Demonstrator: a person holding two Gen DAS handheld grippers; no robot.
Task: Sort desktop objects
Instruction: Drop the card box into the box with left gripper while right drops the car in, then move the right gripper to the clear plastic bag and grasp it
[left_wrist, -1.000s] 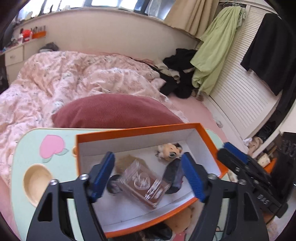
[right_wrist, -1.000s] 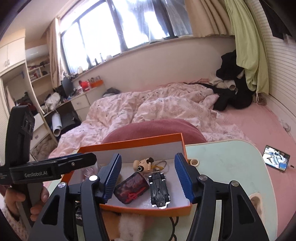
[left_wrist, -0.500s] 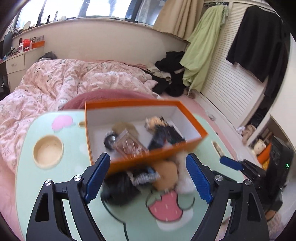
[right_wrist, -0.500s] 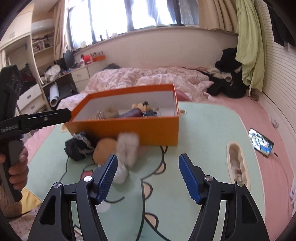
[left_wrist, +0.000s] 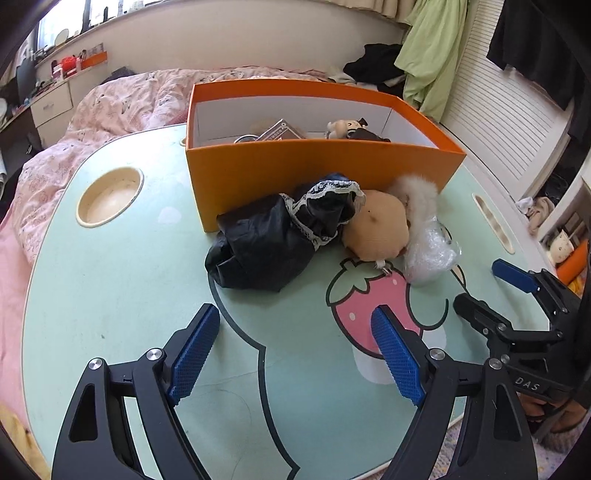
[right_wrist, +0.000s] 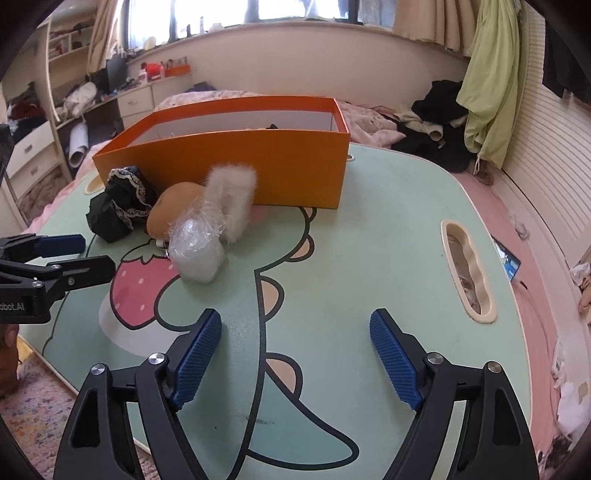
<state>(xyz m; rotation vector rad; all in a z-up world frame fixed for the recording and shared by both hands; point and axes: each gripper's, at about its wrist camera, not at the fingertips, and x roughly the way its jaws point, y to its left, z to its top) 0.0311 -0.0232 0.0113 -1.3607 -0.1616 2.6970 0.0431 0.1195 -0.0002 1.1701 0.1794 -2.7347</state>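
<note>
The orange box (left_wrist: 317, 173) is the largest thing on the mint-green table (left_wrist: 110, 288), and I think it is also the largest risk — it has light card walls, and the three loose objects lie right against its near wall. A gripper that reaches for one of them too deep could push the box back toward the far edge of the table.

The black lace-trimmed cloth (left_wrist: 273, 243) is soft and crumpled, so a pinch may take only one fold and the rest would drag. The round tan plush (left_wrist: 376, 229) touches both the cloth and the white furry piece (right_wrist: 232, 195), which lies against the crinkled clear wrap (right_wrist: 195, 247); lifting one may carry a neighbour with it, and the wrap may slide out of the pads.

Inside the box there are already a clear case and a small doll.

The left gripper (left_wrist: 295, 350) hangs open over the strawberry print, nothing between its pads. The right gripper (right_wrist: 295, 354) is opening its jaws — also nothing between them — near the wrap but apart from it.
</note>
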